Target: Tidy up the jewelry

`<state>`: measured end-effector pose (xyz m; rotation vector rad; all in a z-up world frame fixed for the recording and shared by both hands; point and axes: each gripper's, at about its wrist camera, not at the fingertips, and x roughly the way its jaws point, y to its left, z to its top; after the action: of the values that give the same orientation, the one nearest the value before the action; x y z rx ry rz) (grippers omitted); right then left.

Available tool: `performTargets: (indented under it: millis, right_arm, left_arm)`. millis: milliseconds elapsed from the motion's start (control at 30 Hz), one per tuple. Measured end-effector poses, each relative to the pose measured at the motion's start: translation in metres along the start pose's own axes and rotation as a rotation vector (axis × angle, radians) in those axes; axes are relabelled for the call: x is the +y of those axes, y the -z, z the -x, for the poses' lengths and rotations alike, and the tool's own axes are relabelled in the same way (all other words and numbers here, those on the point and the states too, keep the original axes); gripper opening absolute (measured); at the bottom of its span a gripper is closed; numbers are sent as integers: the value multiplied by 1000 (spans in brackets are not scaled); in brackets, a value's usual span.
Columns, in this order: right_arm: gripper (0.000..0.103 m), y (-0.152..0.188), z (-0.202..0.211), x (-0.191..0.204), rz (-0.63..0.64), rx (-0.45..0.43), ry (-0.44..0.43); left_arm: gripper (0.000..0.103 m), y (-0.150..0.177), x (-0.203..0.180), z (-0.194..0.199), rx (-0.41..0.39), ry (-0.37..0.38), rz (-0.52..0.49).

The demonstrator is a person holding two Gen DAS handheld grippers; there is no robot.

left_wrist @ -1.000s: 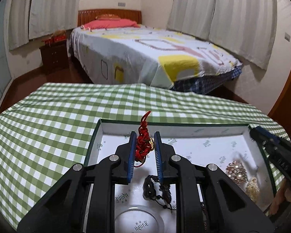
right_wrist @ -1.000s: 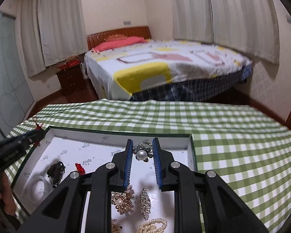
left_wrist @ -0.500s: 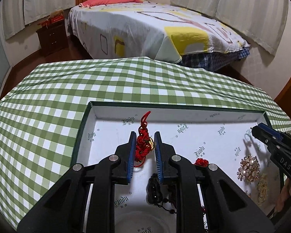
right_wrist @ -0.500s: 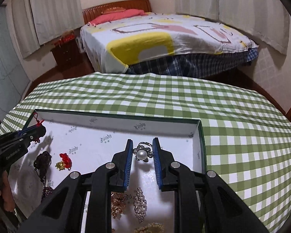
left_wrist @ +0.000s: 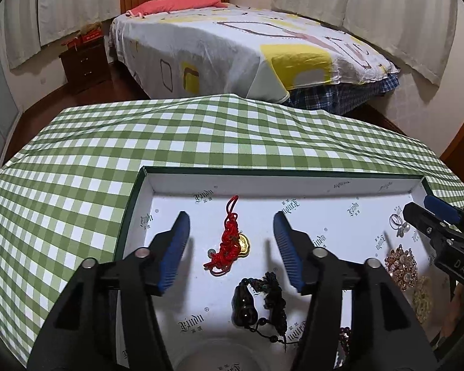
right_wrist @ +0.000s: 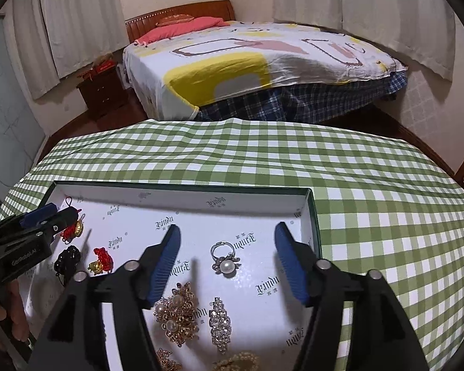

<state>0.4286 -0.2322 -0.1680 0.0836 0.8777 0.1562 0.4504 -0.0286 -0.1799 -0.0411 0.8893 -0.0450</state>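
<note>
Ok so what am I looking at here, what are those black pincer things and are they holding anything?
They are two hand-held grippers, one in each of a person's hands, each carrying a camera that looks out between its fingers. One picture is from the left gripper, the other from the right gripper. Both hang open over a white tray on a checked cloth, holding nothing. A red knot charm lies under the left one, a pearl ring under the right, with brooches nearby.
</note>
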Motion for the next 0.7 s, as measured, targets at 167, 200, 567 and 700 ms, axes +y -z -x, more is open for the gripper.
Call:
performTargets:
  millis: [167,200,567,700]
  right_arm:
    - [73,1,11,-1,-9,-59,23]
    - [74,1,15,-1,-15,-79,29]
    - [82,28,74,7,2,-202,98]
    - [83,49,96,10,-2,-198,108]
  left_arm:
    - [68,1,-1,9,-35,-7,-2]
    - [69,1,-2,11,-42,-8,-3]
    - [92,27,-13,88,-214,-60,-66]
    - [94,49,-15,116,-218,-75,-78]
